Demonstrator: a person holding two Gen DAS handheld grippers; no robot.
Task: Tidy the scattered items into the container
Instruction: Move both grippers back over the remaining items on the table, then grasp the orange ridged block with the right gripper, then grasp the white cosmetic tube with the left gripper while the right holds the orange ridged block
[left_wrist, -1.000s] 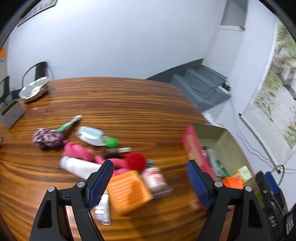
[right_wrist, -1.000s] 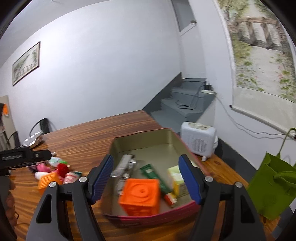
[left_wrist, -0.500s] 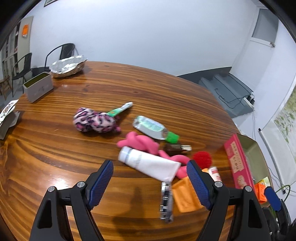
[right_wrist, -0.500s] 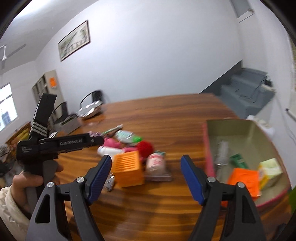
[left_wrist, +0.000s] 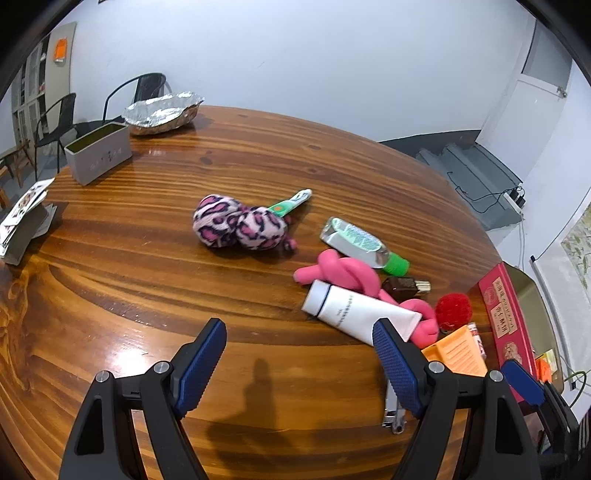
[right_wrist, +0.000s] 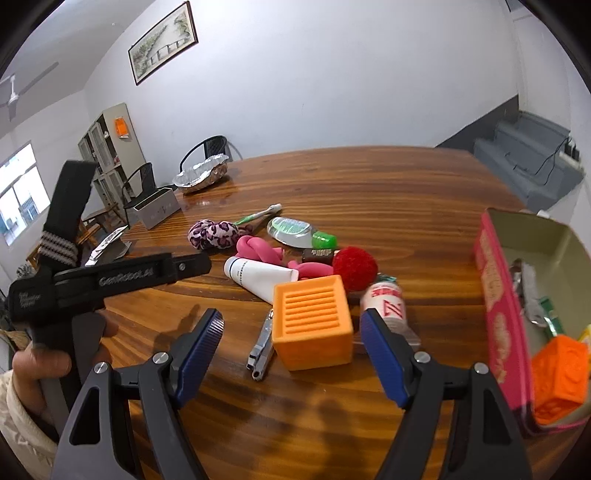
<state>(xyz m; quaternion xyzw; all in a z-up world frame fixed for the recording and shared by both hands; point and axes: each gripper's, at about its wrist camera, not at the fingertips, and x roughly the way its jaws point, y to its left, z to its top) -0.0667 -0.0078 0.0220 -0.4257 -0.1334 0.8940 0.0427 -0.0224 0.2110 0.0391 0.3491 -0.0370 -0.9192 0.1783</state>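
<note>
Scattered items lie in a cluster on the wooden table: a pink leopard plush (left_wrist: 238, 226) (right_wrist: 213, 233), a toothbrush (left_wrist: 291, 202), a clear bottle with green cap (left_wrist: 364, 243) (right_wrist: 301, 230), a knotted pink toy (left_wrist: 347, 274), a white tube (left_wrist: 358, 311) (right_wrist: 260, 276), a red pompom (left_wrist: 453, 310) (right_wrist: 354, 267), an orange ridged block (right_wrist: 312, 321) and nail clippers (right_wrist: 261, 349). The pink-walled box (right_wrist: 496, 295) (left_wrist: 504, 325) at the right holds an orange cube (right_wrist: 559, 378). My left gripper (left_wrist: 299, 363) is open and empty, short of the tube. My right gripper (right_wrist: 291, 350) is open and empty, around the orange block's near side.
A grey rectangular holder (left_wrist: 99, 157), a foil-covered dish (left_wrist: 162, 112) and a stack of cards (left_wrist: 24, 218) stand at the table's far left. Chairs stand behind the table. The left gripper's body and the hand holding it (right_wrist: 92, 284) fill the right view's left side.
Both grippers swung left from the box toward the item cluster and stayed open. The right gripper came close to the orange block; the left view now centres on the plush and tube.
</note>
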